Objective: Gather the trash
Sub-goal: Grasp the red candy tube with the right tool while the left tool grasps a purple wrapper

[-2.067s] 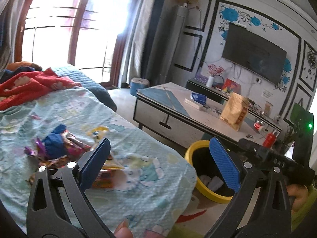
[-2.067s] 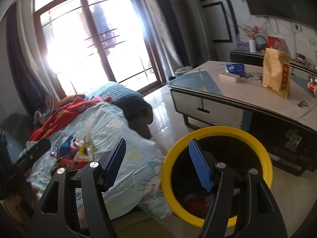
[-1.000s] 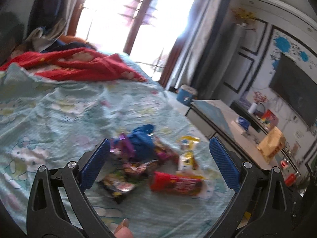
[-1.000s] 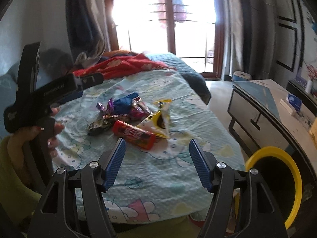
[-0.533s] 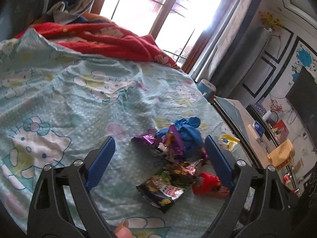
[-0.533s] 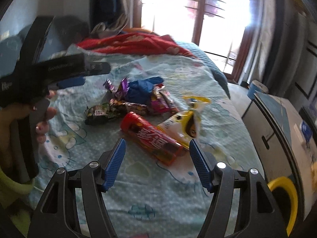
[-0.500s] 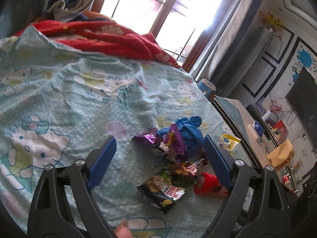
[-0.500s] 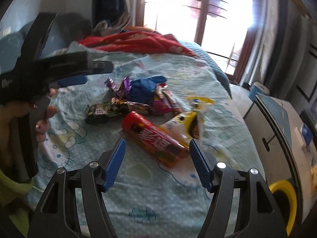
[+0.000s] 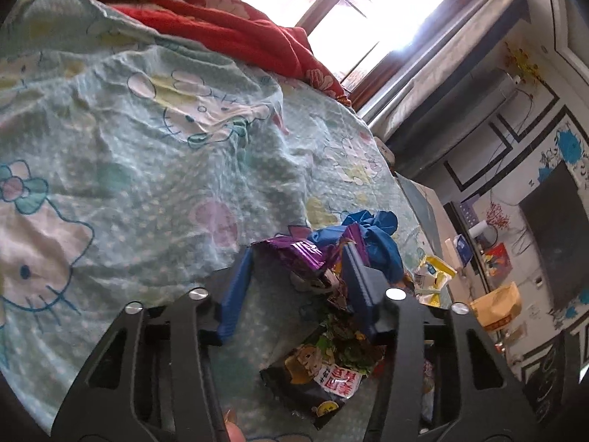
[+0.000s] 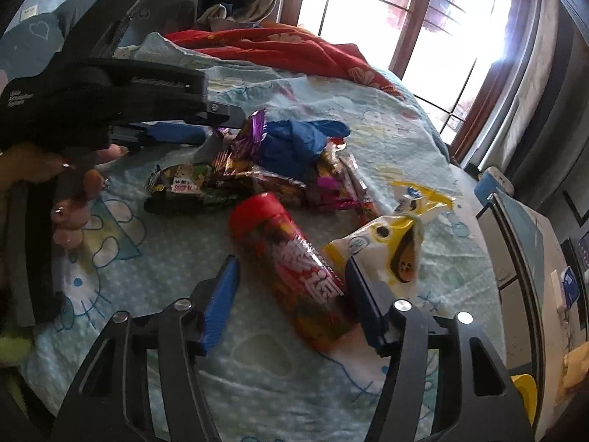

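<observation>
A pile of trash lies on the pale blue cartoon sheet (image 9: 110, 147). In the left wrist view my left gripper (image 9: 298, 252) has its jaws closing, with a purple wrapper (image 9: 294, 254) between the tips and no pad clearly pressing it. Behind it are a crumpled blue bag (image 9: 371, 235) and, nearer, a dark snack packet (image 9: 324, 372). In the right wrist view my right gripper (image 10: 291, 263) straddles a red tube (image 10: 294, 254), jaws closing, with a gap at the left pad. A hand holds the left gripper (image 10: 221, 125) at the pile's far left.
A yellow-white packet (image 10: 390, 250) lies right of the tube, pink wrappers (image 10: 338, 180) behind it. A red blanket (image 10: 287, 51) is bunched at the bed's far end. A coffee table (image 10: 533, 250) and a yellow bin rim (image 10: 524, 394) stand off the bed's right edge.
Both grippers dropped closer to the pile. The left jaws narrowed a lot around the purple wrapper. The right jaws narrowed a little and now straddle the red tube.
</observation>
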Tool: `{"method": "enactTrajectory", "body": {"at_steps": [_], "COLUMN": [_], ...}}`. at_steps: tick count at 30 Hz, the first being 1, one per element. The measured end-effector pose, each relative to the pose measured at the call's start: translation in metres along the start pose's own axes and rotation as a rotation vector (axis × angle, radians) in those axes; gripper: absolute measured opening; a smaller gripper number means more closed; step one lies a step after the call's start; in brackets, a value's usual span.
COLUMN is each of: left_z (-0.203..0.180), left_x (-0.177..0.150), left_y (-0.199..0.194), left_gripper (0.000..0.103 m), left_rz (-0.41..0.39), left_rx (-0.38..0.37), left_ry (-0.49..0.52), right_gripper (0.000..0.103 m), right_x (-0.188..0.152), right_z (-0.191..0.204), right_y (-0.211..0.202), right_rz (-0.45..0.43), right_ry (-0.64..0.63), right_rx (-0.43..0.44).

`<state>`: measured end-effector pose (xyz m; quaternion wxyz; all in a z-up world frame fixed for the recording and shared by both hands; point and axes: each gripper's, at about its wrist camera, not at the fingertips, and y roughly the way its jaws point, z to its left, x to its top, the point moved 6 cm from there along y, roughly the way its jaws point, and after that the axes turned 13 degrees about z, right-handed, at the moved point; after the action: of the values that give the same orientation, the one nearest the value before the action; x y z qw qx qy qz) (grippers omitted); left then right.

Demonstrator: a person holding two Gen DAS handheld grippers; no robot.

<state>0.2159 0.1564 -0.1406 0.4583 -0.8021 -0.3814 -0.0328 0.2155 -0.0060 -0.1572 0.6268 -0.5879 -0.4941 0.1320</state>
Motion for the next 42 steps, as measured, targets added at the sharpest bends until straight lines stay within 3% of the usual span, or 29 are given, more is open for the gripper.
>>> {"method": "enactTrajectory", "body": {"at_steps": [6,12,17,23,30,42], "left_z": [0.004,0.004,-0.002,-0.015,-0.036,-0.092], "left_x": [0.002,-0.001,-0.003,0.0,0.006,-0.011], "left_y": [0.006,0.007,-0.005,-0.031,-0.058,-0.079], "left_gripper": [0.022,0.009,0.008,0.007,0.007,0.007], "left_rz": [0.013,0.02,-0.006,-0.076,-0.147,-0.18], "left_rx": [-0.033,-0.052,-0.053,-0.076,-0.081,-0.108], "left_ry": [-0.027,-0.028,0.001,0.044,0.108,0.278], "right_gripper": [0.035,0.032,0.031,0.031,0.03,0.03], "right_x": [-0.008,-0.024,-0.035,-0.042,-0.05,-0.063], "right_z": [0.004,0.005,0.021,0.035,0.025,-0.012], "right_y": [-0.003,-0.015,-0.027,-0.034,-0.042,-0.071], "right_rz": [-0.006,-0.024,-0.04,-0.042,-0.043,-0.107], "right_ry": [0.049,0.185,0.217,0.224,0.295,0.427], "right_rx": [0.041,0.168,0.223,0.23,0.239,0.216]}}
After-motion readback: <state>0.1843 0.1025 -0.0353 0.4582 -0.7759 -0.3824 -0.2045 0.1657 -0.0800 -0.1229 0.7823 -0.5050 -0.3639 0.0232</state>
